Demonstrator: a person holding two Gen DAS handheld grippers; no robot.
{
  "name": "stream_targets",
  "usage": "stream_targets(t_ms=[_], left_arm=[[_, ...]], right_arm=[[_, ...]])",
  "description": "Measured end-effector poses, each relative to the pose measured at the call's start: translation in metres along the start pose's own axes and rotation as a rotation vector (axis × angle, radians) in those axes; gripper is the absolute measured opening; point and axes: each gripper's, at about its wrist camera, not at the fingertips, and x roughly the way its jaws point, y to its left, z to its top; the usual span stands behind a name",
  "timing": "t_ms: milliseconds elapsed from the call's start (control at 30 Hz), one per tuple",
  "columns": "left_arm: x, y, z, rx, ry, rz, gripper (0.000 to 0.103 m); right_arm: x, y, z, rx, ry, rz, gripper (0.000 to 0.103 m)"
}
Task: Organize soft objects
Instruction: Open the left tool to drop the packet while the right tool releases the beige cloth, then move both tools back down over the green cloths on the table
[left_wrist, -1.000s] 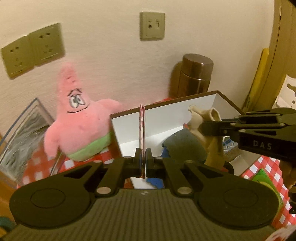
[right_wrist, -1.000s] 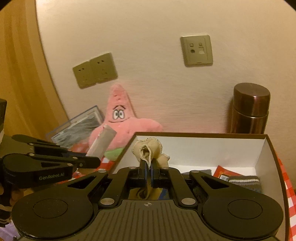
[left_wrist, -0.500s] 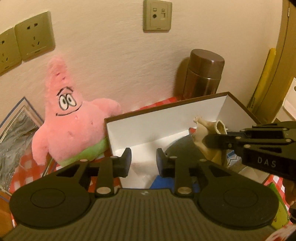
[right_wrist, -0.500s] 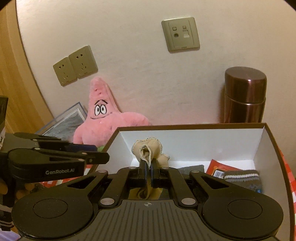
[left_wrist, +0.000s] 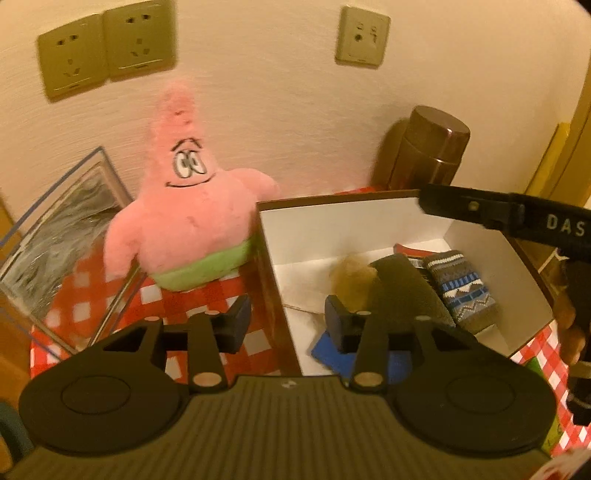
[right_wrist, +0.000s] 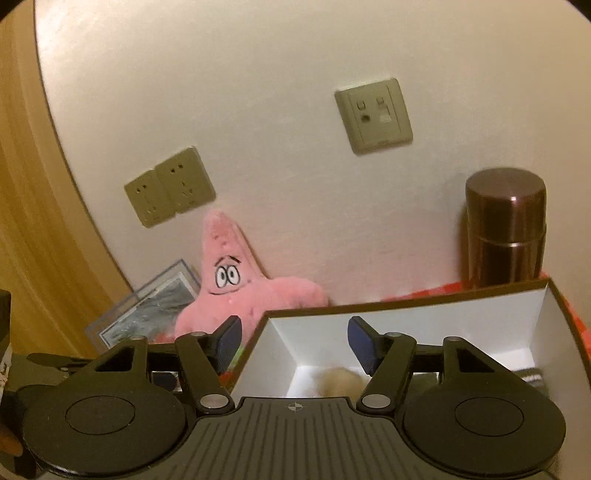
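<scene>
A white-lined brown box (left_wrist: 354, 225) (right_wrist: 406, 325) holds a blurred beige sock (left_wrist: 351, 277) (right_wrist: 338, 382), a dark sock (left_wrist: 406, 291), a patterned grey sock (left_wrist: 461, 288) and something blue (left_wrist: 328, 350). My left gripper (left_wrist: 288, 319) straddles the box's left wall; its jaws are opening with nothing held between them. My right gripper (right_wrist: 293, 338) hangs over the box's near left corner, jaws opening, empty, the beige sock below it. A pink star plush (left_wrist: 188, 221) (right_wrist: 240, 288) leans on the wall left of the box. The right gripper's finger (left_wrist: 498, 218) crosses the left wrist view.
A brown metal flask (left_wrist: 424, 151) (right_wrist: 506, 229) stands behind the box at the wall. A clear plastic case (left_wrist: 59, 236) (right_wrist: 147, 310) lies left of the plush on the red checked cloth (left_wrist: 207, 299). Wall sockets (left_wrist: 107, 48) sit above.
Both grippers went from shut to open. The left let go of a thin flat piece it pinched, and the right released the beige sock, which now lies in the box.
</scene>
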Motion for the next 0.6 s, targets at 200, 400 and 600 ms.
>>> stream_targets(t_ms=[200, 400, 600], left_arm=[[-0.028, 0.008, -0.011, -0.041, 0.0, 0.032, 0.042], [-0.06, 0.01, -0.033, -0.064, -0.011, 0.043, 0.042], [-0.094, 0.015, -0.063, -0.109, -0.031, 0.061, 0.043]], right_arm=[[-0.025, 0.002, -0.005, 0.006, 0.039, -0.02, 0.064], [-0.057, 0.004, -0.023, 0.014, 0.08, -0.024, 0.065], [-0.095, 0.014, -0.047, 0.02, 0.106, -0.007, 0.068]])
